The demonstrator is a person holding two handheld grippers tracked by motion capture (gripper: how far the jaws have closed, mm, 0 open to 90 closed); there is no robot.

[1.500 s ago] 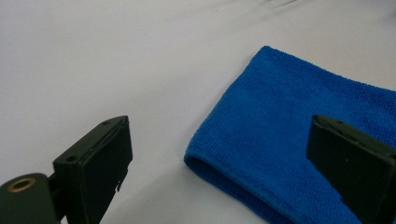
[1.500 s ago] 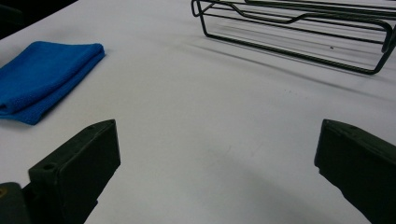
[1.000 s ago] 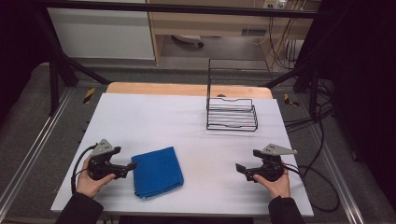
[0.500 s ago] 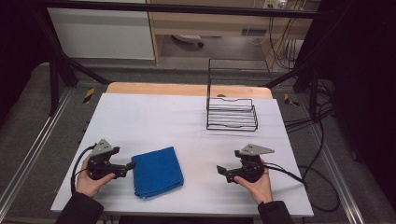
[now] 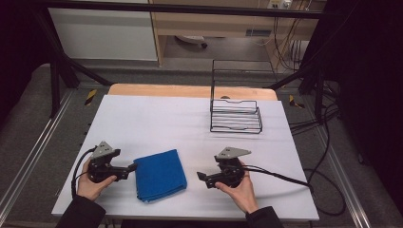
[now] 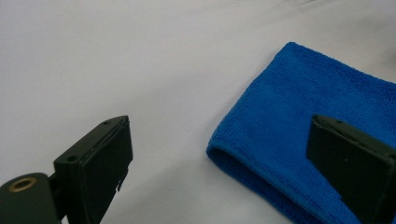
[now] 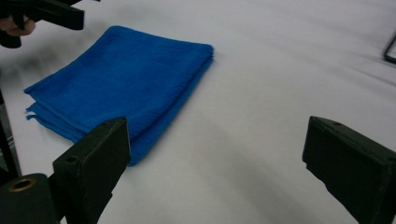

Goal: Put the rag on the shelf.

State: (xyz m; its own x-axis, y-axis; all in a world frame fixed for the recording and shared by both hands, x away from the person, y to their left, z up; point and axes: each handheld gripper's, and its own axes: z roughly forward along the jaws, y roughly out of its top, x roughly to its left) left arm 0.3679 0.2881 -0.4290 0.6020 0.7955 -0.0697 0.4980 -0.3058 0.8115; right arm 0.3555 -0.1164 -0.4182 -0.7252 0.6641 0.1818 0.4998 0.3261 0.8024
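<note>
Nearest you, your two hands come in over the front edge of the white table (image 5: 157,114), each holding a gripper low over the surface

Your left gripper (image 5: 132,170) sits at the front left, pointing across toward the folded blue cloth (image 5: 159,175). Its jaws stand apart with nothing between the pads. In the left gripper view the cloth (image 6: 308,140) lies just ahead: one jaw is over bare table, the other is in front of the cloth's folded edge. Whether that jaw touches the fabric, you cannot tell from these pictures

Your right gripper (image 5: 202,178) is at the front, right of the cloth and near it but not touching, aimed toward it. Its jaws are wide apart and have just been closing a little; nothing is between them. In the right gripper view the cloth (image 7: 121,79) lies ahead and to the left, with bare table in the gap between the jaws, and your left gripper (image 7: 51,16) shows at the far upper left beyond the cloth. A black cable (image 5: 285,176) trails from the right gripper toward the table's right edge

The blue cloth lies flat near the front edge of the table, between the two grippers, folded into several layers; stacked edges show on its near side in the right gripper view

Farther back, toward the right rear of the table, a black wire rack (image 5: 236,116) stands upright, well apart from the cloth and both grippers

Beyond it a wooden strip (image 5: 166,90) runs along the table's far edge
</note>
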